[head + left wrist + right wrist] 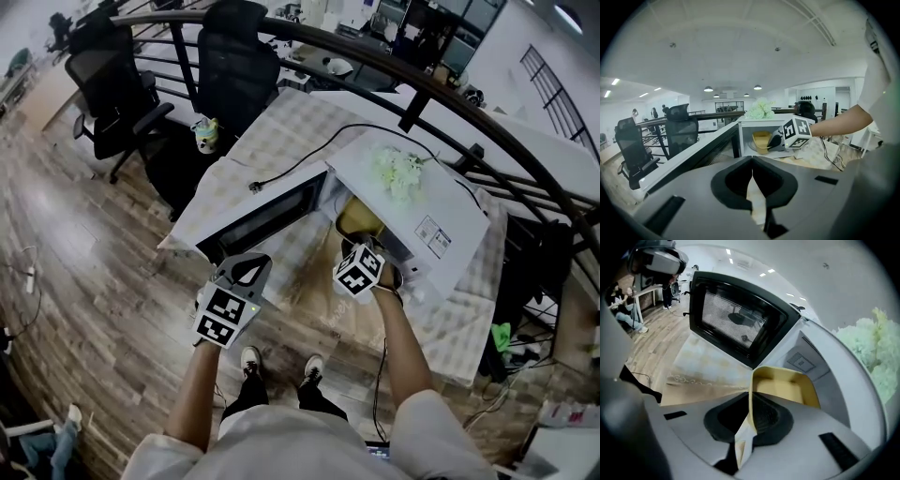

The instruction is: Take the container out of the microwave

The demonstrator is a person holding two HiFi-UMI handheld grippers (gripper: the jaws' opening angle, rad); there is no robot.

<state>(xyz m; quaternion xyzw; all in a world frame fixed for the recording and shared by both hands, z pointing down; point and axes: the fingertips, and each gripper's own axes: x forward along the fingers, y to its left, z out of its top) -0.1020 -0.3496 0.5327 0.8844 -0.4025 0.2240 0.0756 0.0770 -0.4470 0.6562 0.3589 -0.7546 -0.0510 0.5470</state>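
Your right gripper (364,246) has the task in hand: its jaws are clamped on the near wall of the yellow container (787,385), which passes upright between them. The container sits straight ahead of that gripper, just inside the mouth of the microwave (459,211), with its open top up and its body running away from you into the cavity. The way out is therefore straight back along the gripper's own line, toward your body. The door (262,220) stands swung open to the left of that line, so judge your pull to stay right of it and level, as the thin wall looks likely to flex. Your left gripper (246,270) is well apart from the container, out in front of the door with jaws together on nothing, so it has no part in the pull.
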